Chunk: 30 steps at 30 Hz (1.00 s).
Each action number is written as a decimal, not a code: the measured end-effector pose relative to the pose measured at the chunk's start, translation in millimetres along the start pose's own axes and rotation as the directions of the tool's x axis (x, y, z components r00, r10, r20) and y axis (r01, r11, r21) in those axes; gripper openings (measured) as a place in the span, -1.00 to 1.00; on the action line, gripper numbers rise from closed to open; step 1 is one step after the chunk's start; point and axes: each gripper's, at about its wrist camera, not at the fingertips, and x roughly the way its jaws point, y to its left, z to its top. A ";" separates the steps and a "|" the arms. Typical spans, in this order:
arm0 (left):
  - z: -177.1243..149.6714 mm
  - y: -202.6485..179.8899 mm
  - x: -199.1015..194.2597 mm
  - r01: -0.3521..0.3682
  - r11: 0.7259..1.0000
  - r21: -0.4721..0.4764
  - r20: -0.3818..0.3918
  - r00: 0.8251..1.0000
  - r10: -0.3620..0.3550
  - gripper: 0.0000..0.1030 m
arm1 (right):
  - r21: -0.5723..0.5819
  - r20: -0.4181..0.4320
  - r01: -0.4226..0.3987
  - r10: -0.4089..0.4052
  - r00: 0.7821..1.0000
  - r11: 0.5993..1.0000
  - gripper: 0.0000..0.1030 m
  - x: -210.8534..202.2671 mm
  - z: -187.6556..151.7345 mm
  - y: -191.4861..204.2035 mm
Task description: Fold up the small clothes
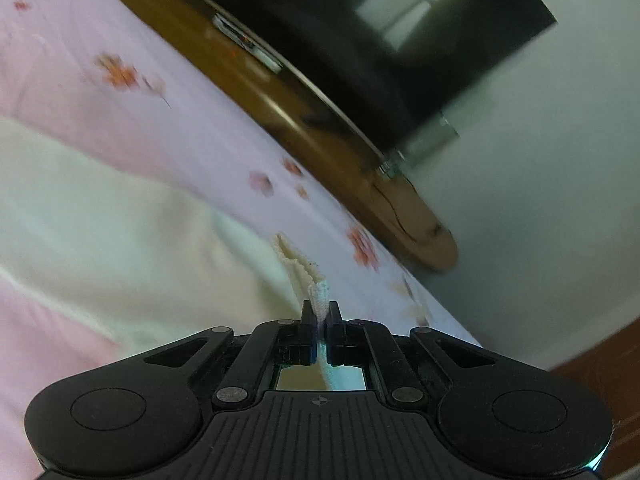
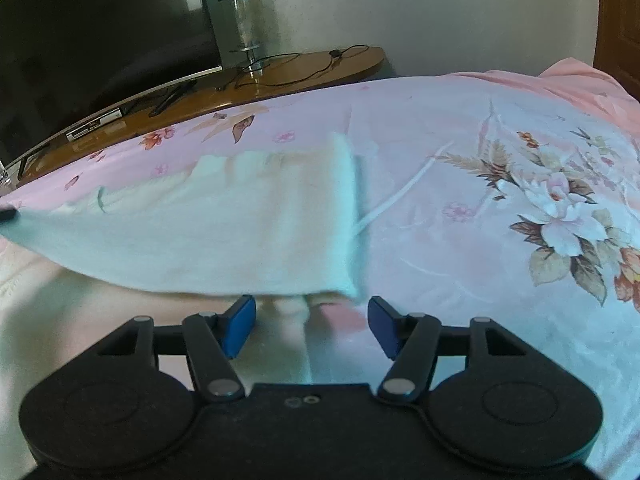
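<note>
A small cream-white knitted garment (image 2: 224, 232) lies on the pink floral bedspread (image 2: 460, 152); it also shows in the left wrist view (image 1: 100, 216). My left gripper (image 1: 321, 307) is shut on a corner of the garment, with the knitted edge (image 1: 318, 292) sticking up between the black fingers. A black tip (image 2: 7, 213) at the garment's far left corner in the right wrist view looks like that gripper. My right gripper (image 2: 311, 309) is open, its blue pads (image 2: 240, 326) just in front of the garment's near edge and holding nothing. That edge is lifted and blurred.
A brown wooden TV stand (image 2: 280, 76) runs along the far side of the bed, carrying a large black TV (image 2: 100, 28), a clear glass lamp (image 2: 244, 20), a cable and a small device. The stand (image 1: 304, 128) and TV (image 1: 400, 20) show in the left view too.
</note>
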 end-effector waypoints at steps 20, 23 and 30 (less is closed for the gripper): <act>-22.2 67.7 23.1 -0.186 0.982 0.030 -0.064 0.980 0.187 -0.92 | 0.058 0.005 -0.035 0.035 0.999 0.998 -0.85 12.9 3.8 -7.4; -23.6 61.4 21.8 -0.183 0.981 0.073 -0.073 0.980 0.188 -0.92 | 0.080 -0.014 -0.043 0.044 0.999 0.996 -0.84 12.6 5.7 -11.1; -26.7 58.2 16.6 -0.181 0.978 0.100 -0.060 0.980 0.188 -0.92 | 0.139 0.026 -0.106 0.103 0.994 0.985 -0.40 -17.5 20.6 -31.0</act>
